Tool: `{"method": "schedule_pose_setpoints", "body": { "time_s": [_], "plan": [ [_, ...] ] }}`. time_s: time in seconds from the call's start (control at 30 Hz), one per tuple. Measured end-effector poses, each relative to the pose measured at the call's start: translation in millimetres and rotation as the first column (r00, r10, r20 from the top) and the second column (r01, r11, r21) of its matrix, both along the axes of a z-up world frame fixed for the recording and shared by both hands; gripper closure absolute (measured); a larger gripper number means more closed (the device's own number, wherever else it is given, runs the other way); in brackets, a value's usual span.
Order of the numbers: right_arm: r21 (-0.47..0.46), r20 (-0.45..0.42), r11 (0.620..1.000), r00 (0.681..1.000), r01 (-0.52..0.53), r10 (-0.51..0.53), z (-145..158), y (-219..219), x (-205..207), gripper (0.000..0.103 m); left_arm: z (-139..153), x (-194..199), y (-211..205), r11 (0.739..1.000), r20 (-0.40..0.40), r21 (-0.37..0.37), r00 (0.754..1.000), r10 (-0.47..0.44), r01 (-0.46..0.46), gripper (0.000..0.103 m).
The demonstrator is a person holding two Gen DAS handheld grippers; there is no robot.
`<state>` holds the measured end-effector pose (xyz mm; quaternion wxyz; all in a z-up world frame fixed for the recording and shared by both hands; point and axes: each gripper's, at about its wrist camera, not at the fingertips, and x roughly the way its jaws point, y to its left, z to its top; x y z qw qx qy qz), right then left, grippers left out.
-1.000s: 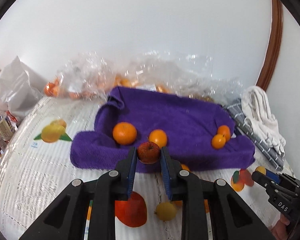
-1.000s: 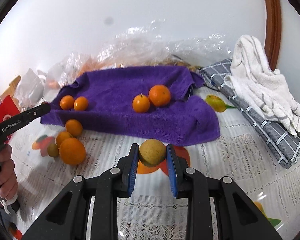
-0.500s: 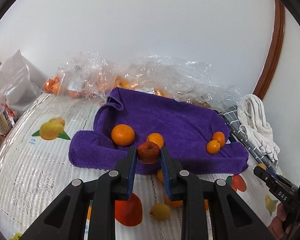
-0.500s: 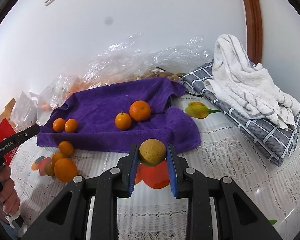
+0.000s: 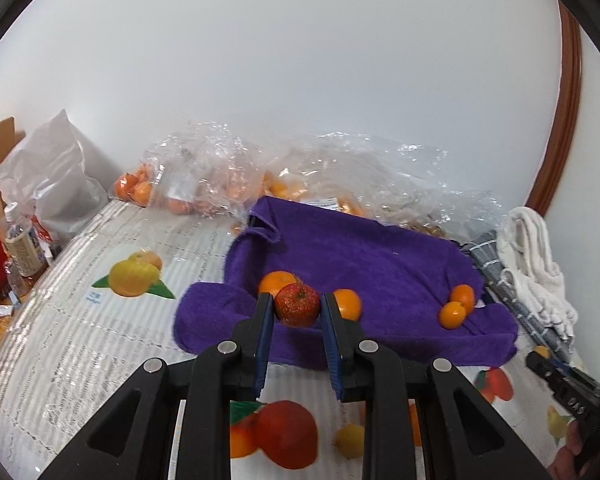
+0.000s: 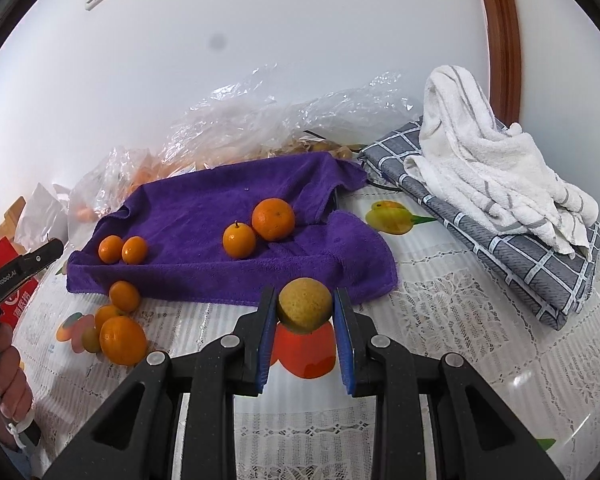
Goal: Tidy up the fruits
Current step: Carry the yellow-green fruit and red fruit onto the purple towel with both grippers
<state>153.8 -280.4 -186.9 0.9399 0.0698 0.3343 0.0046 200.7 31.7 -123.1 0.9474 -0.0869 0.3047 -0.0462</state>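
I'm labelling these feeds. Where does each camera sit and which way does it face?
Left wrist: on the left gripper, looking down over its red fruit at the purple towel; jaws show.
Right wrist: on the right gripper, holding a yellow-brown fruit; jaws, person's hand show.
Shared: towel, oranges.

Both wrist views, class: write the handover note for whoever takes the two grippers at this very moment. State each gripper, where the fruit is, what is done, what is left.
Left gripper: shut on the small red apple-like fruit, held above the near edge of the purple terry towel.
Right gripper: shut on the round yellow-brown fruit, held over the lace tablecloth, in front of the towel.
Done: four oranges lie on the towel in two pairs, one pair left, one pair mid-right.
Left: probably set down both held fruits, then collect the loose oranges on the tablecloth by the towel's left corner.
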Motion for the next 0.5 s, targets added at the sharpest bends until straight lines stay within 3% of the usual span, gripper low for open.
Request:
{"method": "schedule_pose_setpoints", "body": {
  "time_s": [0.13,0.27,0.37,0.5],
  "plan": [
    [0.024,-0.002,1.0,1.0,0.01,-0.01,3,-4,2,0.075,4,-2,6,0.998,0.031,0.06,0.999,0.032,-0.034,0.08],
    [0.044,0.012,0.999,1.0,0.009,-0.01,20,-5,11,0.075,8,-3,14,1.0,0.021,0.018,1.0,0.019,-0.019,0.08],
    [-0.015,0.033,1.0,0.999,0.01,-0.009,40,1,25,0.075,7,0,18,0.999,-0.018,0.019,0.999,0.027,-0.027,0.08],
    [-0.054,0.012,0.998,0.999,-0.038,0.039,52,8,48,0.075,13,8,20,0.988,-0.038,0.123,0.994,0.103,-0.097,0.08]
  ]
}}
